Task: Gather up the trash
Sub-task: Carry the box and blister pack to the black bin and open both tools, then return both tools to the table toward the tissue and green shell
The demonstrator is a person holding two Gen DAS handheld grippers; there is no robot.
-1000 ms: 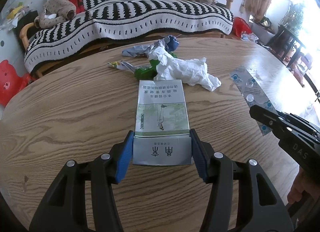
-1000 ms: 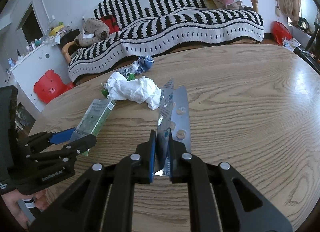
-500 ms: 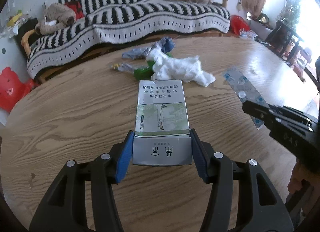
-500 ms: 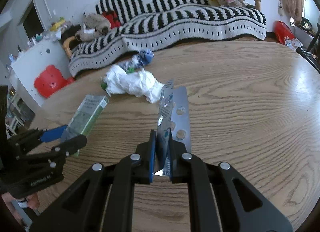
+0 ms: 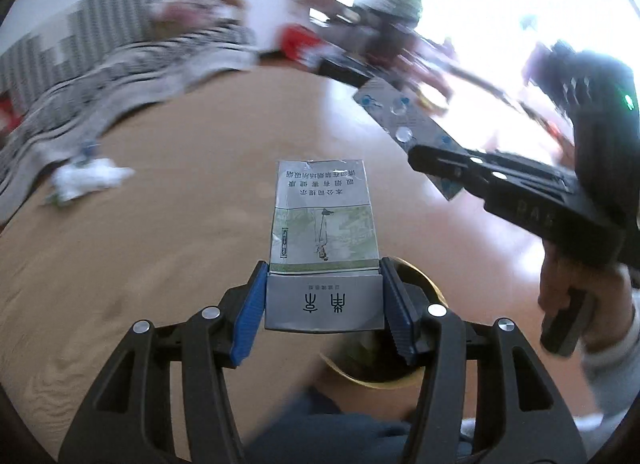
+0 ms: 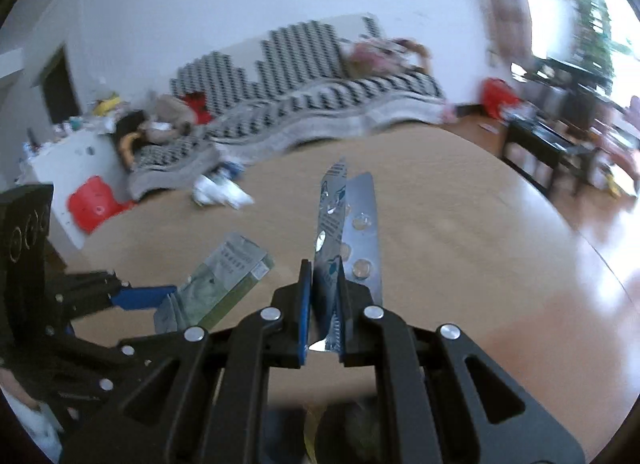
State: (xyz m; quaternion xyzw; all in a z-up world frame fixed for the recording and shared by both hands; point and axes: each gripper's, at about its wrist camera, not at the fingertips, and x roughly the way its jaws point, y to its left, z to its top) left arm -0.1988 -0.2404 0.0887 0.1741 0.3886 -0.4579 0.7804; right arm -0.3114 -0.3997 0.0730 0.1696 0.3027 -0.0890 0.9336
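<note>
My left gripper [image 5: 323,292] is shut on a grey-green cigarette pack [image 5: 324,220] and holds it above the near edge of the wooden table [image 5: 180,184]. The pack also shows in the right wrist view [image 6: 224,276]. My right gripper [image 6: 322,296] is shut on a silver pill blister strip [image 6: 344,232], which also shows in the left wrist view [image 5: 404,120], up and right of the pack. Crumpled white tissue [image 5: 88,180] with other wrappers lies far off on the table. A gold-rimmed bin opening [image 5: 384,360] shows below my left gripper.
A black-and-white striped sofa [image 6: 320,104] stands behind the table. A red plastic stool [image 6: 94,204] sits at the left. Dark furniture [image 6: 552,144] and a bright window are at the right. Both views are motion-blurred.
Both grippers have pulled back and swung right, away from the trash pile, each still holding its item. The bin rim has come into view under the left gripper.
</note>
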